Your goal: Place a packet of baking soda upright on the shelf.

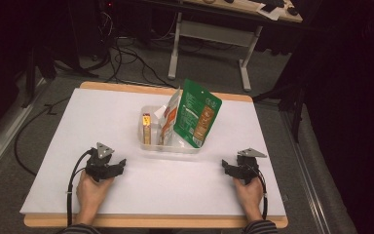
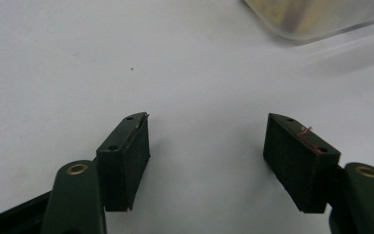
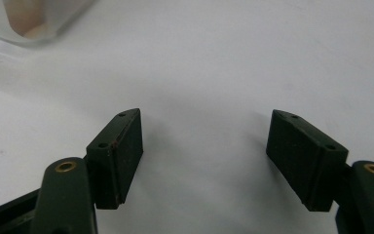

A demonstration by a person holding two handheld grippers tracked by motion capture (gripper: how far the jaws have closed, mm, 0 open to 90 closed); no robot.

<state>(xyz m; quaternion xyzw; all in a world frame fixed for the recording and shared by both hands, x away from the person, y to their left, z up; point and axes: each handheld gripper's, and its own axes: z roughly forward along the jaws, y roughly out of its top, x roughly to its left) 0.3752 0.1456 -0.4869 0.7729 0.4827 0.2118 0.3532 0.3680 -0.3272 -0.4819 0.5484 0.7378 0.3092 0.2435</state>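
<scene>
In the high view the clear bin [image 1: 171,146] holding 3 snack packs, the green pouch [image 1: 197,113] tallest, sits mid-table between both resting grippers, and the left gripper view [image 2: 207,141] and right gripper view [image 3: 204,141] show jaws spread and empty, so approach the pouch's top edge squarely.

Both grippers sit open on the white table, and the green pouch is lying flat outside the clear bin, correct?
Not quite. The high view shows the green pouch standing upright inside the clear bin, leaning beside the other packets. The rest holds: the left gripper and right gripper rest open on the white table.
</scene>
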